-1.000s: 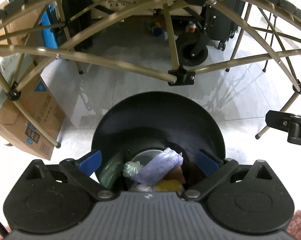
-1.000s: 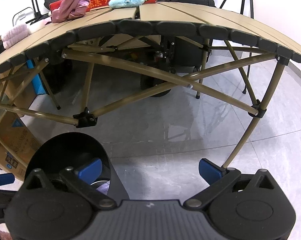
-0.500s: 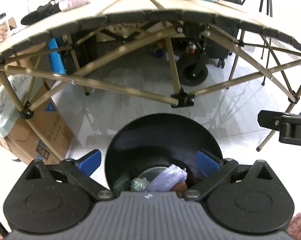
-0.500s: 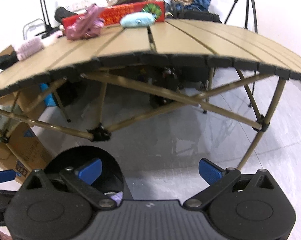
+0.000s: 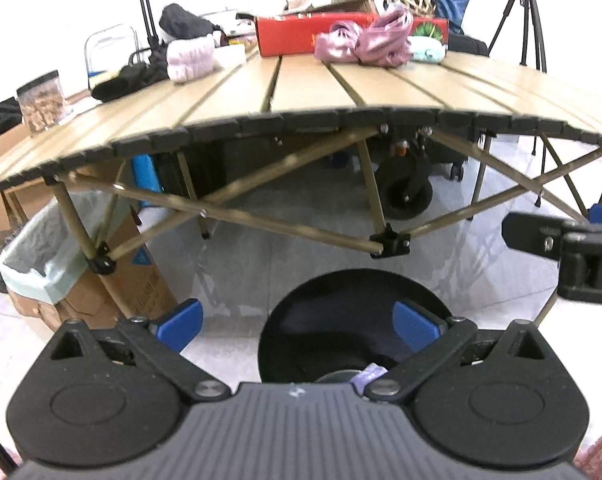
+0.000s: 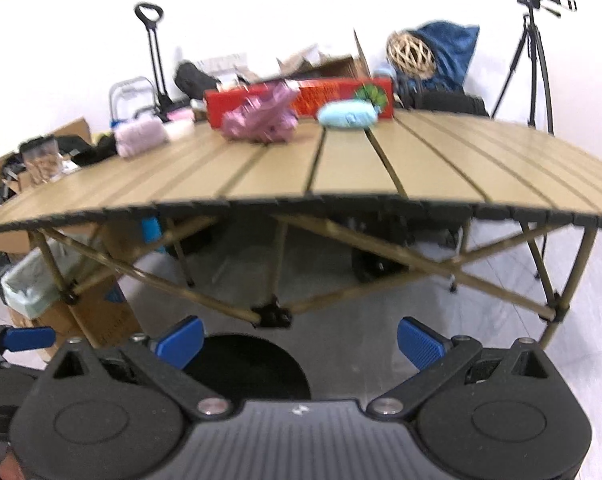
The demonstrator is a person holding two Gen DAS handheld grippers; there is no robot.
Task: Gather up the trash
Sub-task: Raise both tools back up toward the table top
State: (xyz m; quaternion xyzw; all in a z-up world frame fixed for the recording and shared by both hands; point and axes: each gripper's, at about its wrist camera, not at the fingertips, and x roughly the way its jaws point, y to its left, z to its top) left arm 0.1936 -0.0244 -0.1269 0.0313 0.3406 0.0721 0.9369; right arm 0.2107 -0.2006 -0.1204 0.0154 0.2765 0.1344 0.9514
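So your bin holds some trash; both grippers gape empty, and the table clutter waits.

Item count: one slatted worktop; one black bin; one red box; one crumpled pink cloth; one light-blue pouch; one lined cardboard box; two grippers, each with two blue-tipped fingers.
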